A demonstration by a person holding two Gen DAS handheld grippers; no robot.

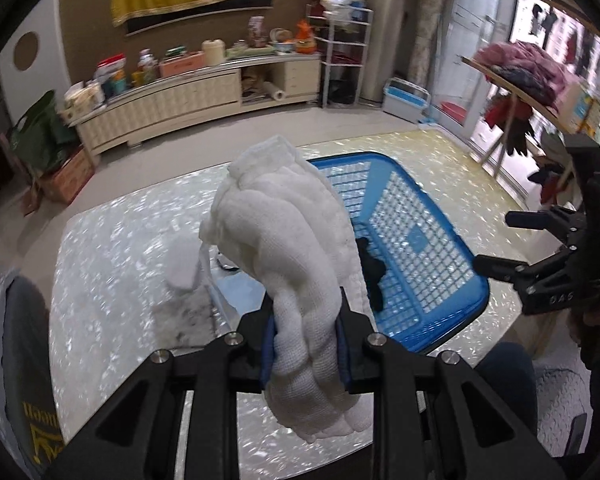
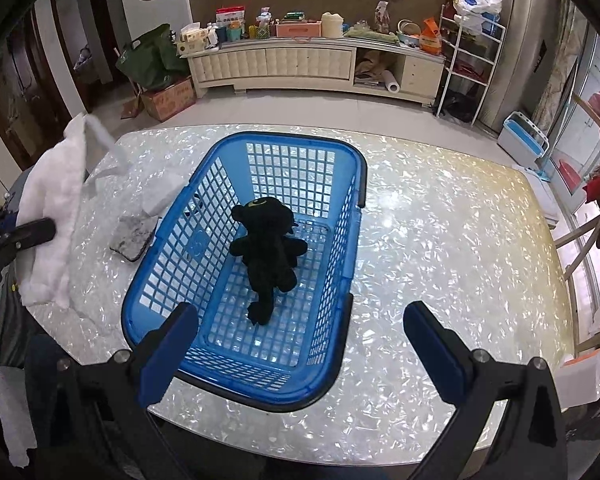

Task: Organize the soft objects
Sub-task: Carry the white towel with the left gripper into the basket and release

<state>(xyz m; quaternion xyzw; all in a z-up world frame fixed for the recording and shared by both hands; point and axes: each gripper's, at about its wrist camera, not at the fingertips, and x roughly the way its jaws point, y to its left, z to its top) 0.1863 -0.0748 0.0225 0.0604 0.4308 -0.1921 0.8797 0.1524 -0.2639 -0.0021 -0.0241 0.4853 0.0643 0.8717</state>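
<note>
My left gripper (image 1: 306,344) is shut on a white towel (image 1: 288,232) and holds it bunched up above the table, left of the blue basket (image 1: 452,280). The towel also shows at the left edge of the right wrist view (image 2: 56,216). A black plush toy (image 2: 270,248) lies inside the blue basket (image 2: 168,248). My right gripper (image 2: 300,352) is open and empty, above the basket's near end. It also shows at the right of the left wrist view (image 1: 496,240).
The basket stands on a pearly white table (image 2: 440,240). A grey pad (image 2: 134,236) and a white block (image 2: 160,196) lie left of the basket. A TV cabinet (image 2: 300,64) with clutter stands behind. A wooden rack with clothes (image 1: 520,76) is at the right.
</note>
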